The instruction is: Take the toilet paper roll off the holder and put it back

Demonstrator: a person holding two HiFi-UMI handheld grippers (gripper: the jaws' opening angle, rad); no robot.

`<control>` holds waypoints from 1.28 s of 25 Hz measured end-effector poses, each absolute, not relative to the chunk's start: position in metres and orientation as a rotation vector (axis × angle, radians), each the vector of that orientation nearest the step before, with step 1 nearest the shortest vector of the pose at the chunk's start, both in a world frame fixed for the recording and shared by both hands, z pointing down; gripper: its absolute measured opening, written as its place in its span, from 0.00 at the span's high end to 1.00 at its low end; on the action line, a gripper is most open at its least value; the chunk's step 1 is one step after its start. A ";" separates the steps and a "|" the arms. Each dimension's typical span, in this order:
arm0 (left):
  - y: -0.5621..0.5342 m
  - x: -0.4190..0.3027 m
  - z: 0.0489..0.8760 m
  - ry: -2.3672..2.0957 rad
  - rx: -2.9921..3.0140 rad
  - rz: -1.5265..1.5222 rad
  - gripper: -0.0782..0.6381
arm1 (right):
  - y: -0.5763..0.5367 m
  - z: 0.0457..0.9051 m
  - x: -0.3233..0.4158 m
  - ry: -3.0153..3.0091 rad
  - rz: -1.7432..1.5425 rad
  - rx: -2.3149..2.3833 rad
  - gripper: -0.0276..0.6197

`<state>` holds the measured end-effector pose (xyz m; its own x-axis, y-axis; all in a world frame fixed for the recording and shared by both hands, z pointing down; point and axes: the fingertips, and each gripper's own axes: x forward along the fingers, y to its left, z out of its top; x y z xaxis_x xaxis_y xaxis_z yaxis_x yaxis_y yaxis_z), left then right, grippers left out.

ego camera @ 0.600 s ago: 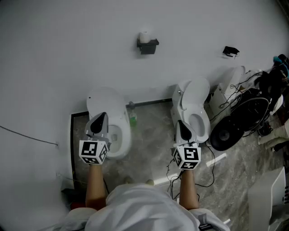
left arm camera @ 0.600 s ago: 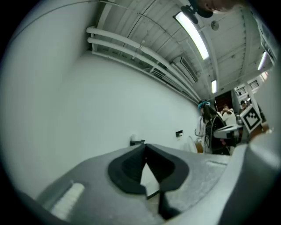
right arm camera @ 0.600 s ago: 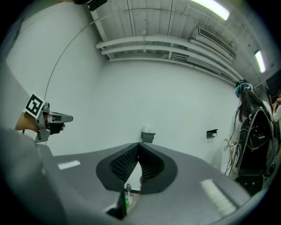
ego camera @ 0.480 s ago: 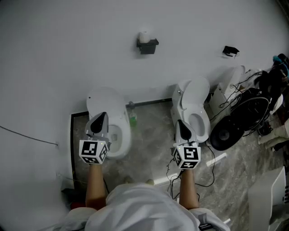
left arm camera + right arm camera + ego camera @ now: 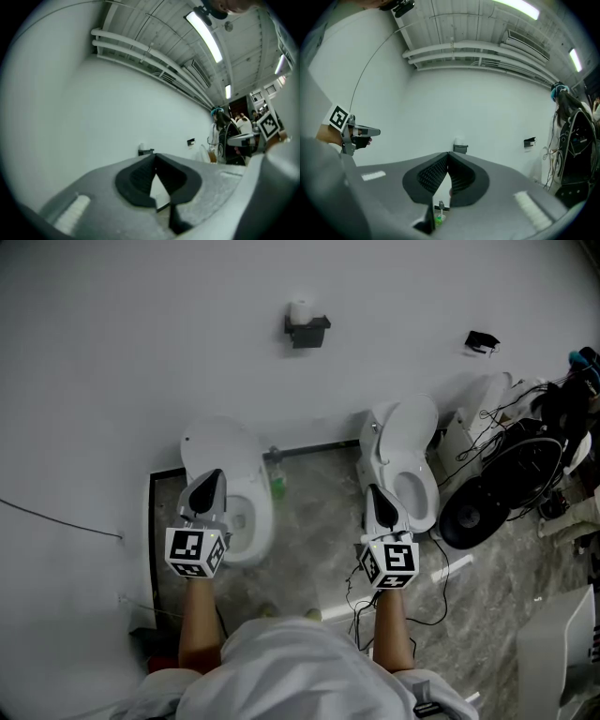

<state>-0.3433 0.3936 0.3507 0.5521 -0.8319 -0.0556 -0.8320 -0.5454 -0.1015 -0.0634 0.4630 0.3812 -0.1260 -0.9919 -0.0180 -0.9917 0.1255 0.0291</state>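
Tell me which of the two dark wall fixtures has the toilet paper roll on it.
The left one, the holder: a white roll sits on top of it. The smaller fixture farther right carries nothing.
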 end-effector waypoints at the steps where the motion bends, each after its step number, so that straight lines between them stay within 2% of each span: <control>1: 0.394 -0.343 0.351 1.435 -2.664 0.000 0.89 | 0.464 0.381 -0.063 -2.363 -0.052 2.078 0.95; 32: 0.415 -0.230 0.381 1.423 -2.658 -0.062 0.89 | 0.467 0.410 0.023 -2.390 -0.102 1.976 0.95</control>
<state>-0.2303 0.4150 0.3805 0.5557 -0.8311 -0.0234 -0.8259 -0.5486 -0.1299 0.0229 0.4666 0.4099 -0.1887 -0.9820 -0.0120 -0.9794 0.1873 0.0752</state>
